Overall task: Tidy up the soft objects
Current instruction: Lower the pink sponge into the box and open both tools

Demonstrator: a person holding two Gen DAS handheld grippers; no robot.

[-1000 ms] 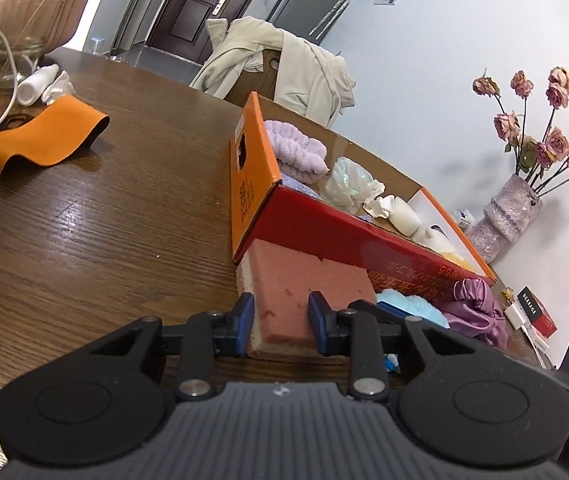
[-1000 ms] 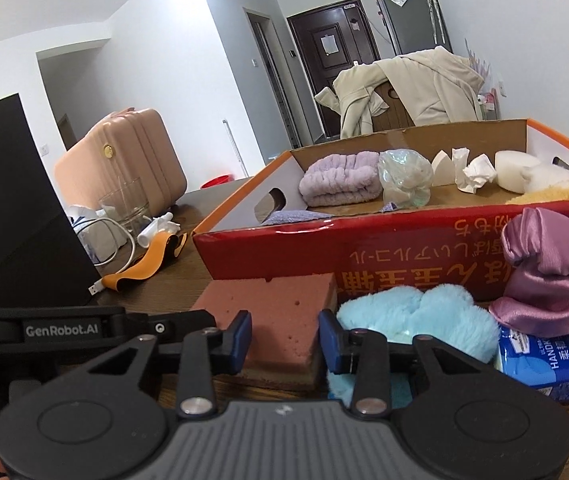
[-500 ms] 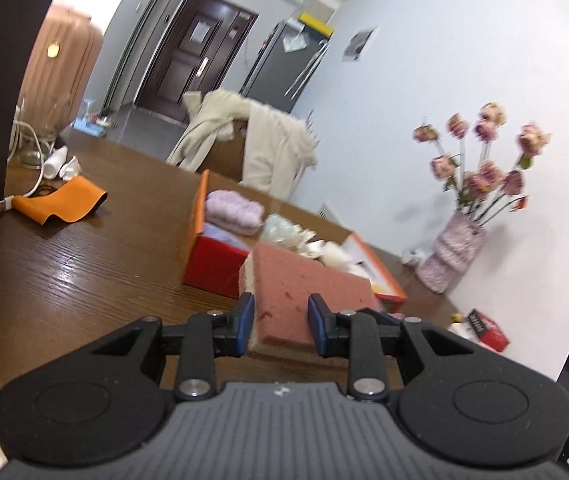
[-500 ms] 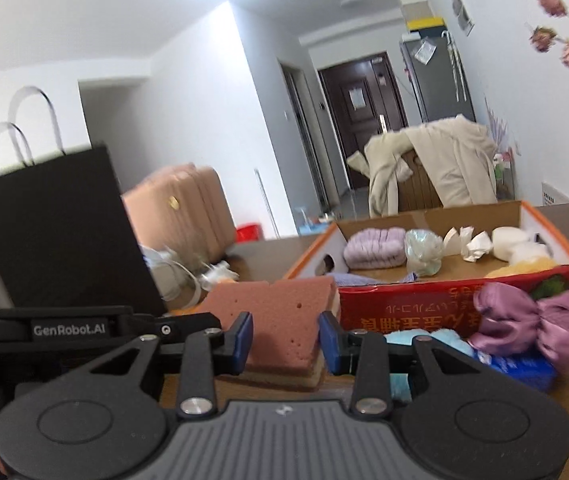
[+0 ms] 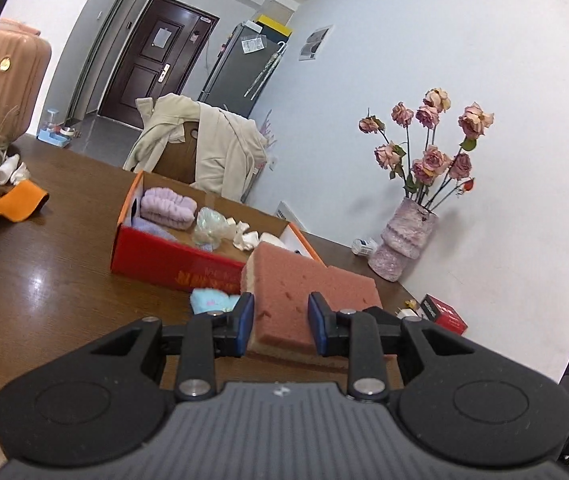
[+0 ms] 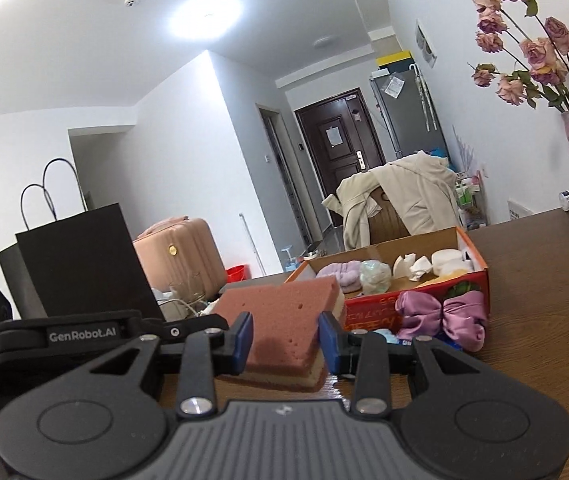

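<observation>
A thick pink sponge (image 5: 296, 292) with a cream underside hangs above the table, gripped from two sides. My left gripper (image 5: 278, 326) is shut on one edge of it. My right gripper (image 6: 284, 338) is shut on the sponge (image 6: 284, 320) from another edge, and the left gripper's black body (image 6: 80, 334) shows at the left of the right wrist view. Beyond stands the red-orange cardboard box (image 5: 172, 262) holding a lilac headband (image 5: 168, 206), a shiny wrapped ball (image 5: 208, 230) and white pieces. A light blue fluffy item (image 5: 212, 300) and a purple satin bow (image 6: 444, 318) lie in front of the box (image 6: 368, 312).
A vase of dried roses (image 5: 404, 240) stands at the table's far right. An orange cloth (image 5: 8, 202), a cable and a glass lie far left. A chair draped with a beige coat (image 5: 204, 148) sits behind the box. A black paper bag (image 6: 80, 264) and a pink suitcase (image 6: 180, 258) stand nearby.
Both grippers have lifted the sponge off the table, up and back from the box. The box and the soft items in front of it now look smaller and farther away.
</observation>
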